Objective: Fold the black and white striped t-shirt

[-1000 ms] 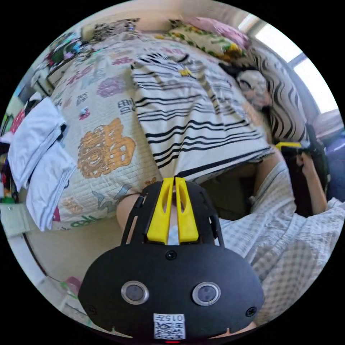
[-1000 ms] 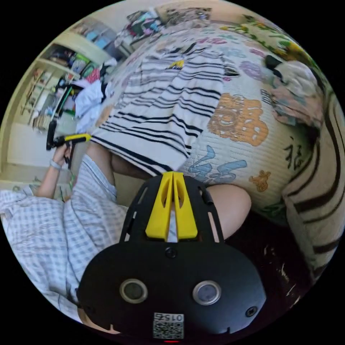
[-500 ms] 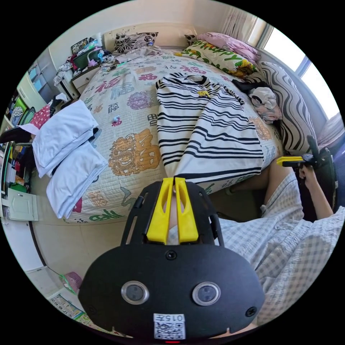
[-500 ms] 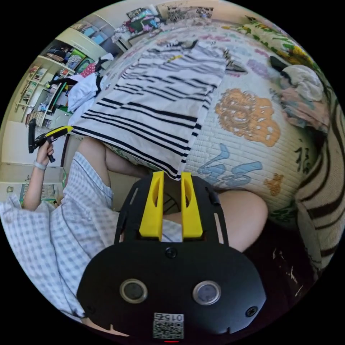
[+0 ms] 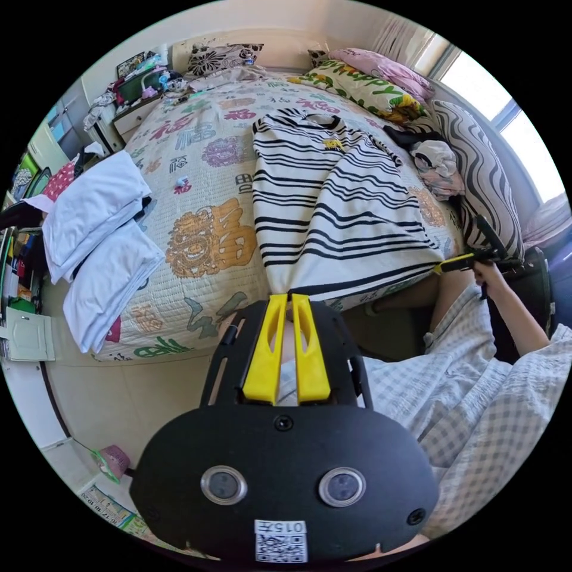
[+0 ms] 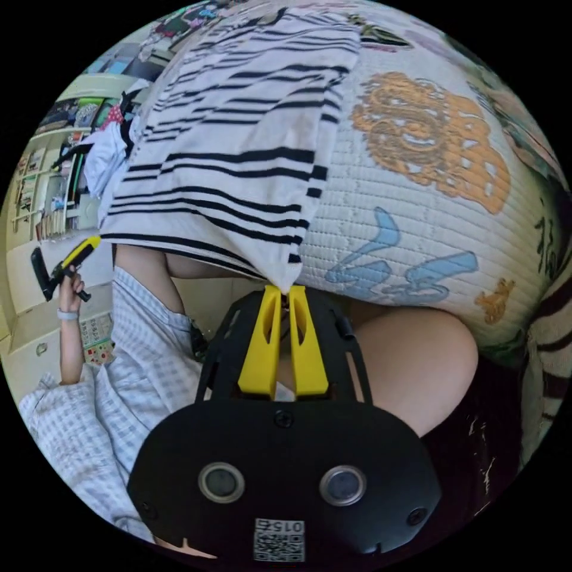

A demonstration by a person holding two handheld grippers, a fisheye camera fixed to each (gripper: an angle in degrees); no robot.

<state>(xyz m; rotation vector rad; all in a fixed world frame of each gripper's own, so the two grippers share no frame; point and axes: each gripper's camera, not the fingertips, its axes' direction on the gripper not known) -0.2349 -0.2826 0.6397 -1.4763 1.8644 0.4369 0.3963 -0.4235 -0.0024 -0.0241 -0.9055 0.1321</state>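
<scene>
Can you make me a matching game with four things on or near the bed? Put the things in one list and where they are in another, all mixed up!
Things:
1. striped t-shirt
2. white folded clothes
3. left tongs
4. zebra-striped pillow

Places or states:
A. stacked at one side edge of the bed
B. leaning by the window
C. spread flat down the middle of the bed
D. pinching a bottom corner of the shirt

Right pairs: 1-C, 2-A, 3-D, 4-B
</scene>
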